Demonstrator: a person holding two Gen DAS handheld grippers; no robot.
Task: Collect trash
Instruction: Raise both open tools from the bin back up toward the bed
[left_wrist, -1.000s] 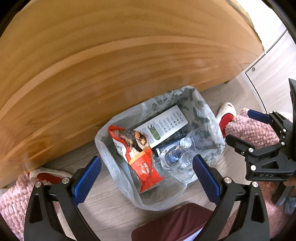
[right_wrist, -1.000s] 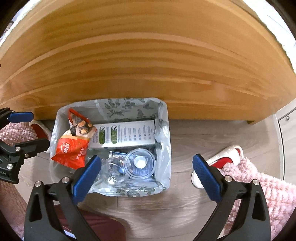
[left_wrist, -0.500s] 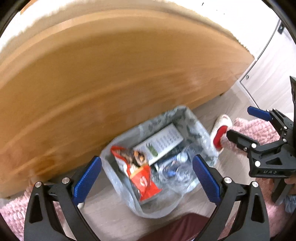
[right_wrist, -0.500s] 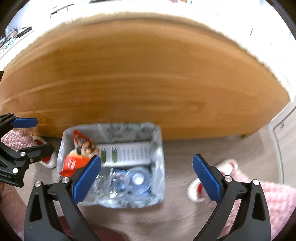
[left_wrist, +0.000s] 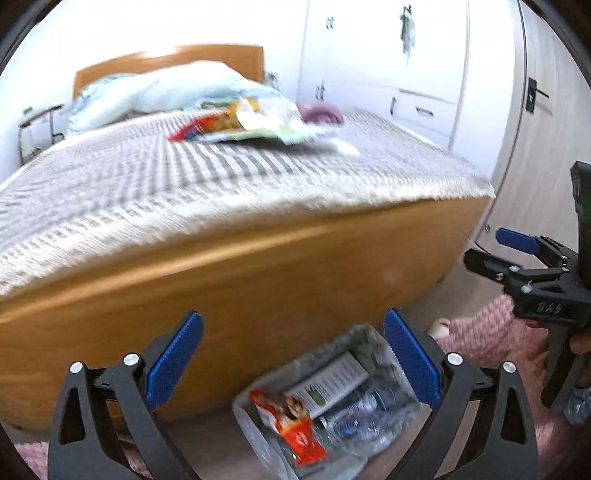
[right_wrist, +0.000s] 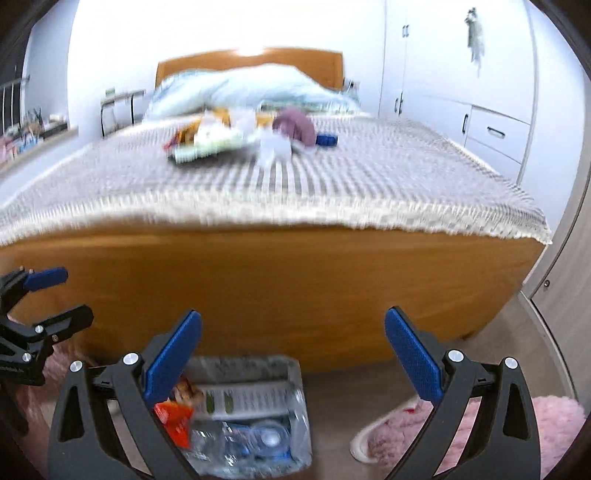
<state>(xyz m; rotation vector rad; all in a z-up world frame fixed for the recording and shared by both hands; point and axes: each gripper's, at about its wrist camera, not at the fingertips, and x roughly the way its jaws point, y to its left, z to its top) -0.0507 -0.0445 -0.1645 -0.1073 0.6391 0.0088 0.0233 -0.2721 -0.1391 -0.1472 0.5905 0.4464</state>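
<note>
Left gripper (left_wrist: 291, 365) and right gripper (right_wrist: 291, 365), both spread wide and carrying nothing, are hanging above the lined bin (right_wrist: 295, 373) already holding a snack bag (left_wrist: 291, 424), box and bottles, while a wrapper pile (right_wrist: 210, 142) is lying uncollected on the bed (right_wrist: 369, 177).

— Grey-and-white checks on the bedspread (right_wrist: 332, 173), honey-orange wood on the bed frame (right_wrist: 277, 288).
— Pale blue for the pillow (right_wrist: 243, 88). Red-orange on the snack packet (left_wrist: 295, 428) in the bin?
— Yes. Grey leaf print on the bin liner (left_wrist: 354, 336), white with green on the box (left_wrist: 328, 384).
— Fluffy pink on the slipper (right_wrist: 480, 443). Blue pads, black frame on the right gripper (right_wrist: 291, 354).
</note>
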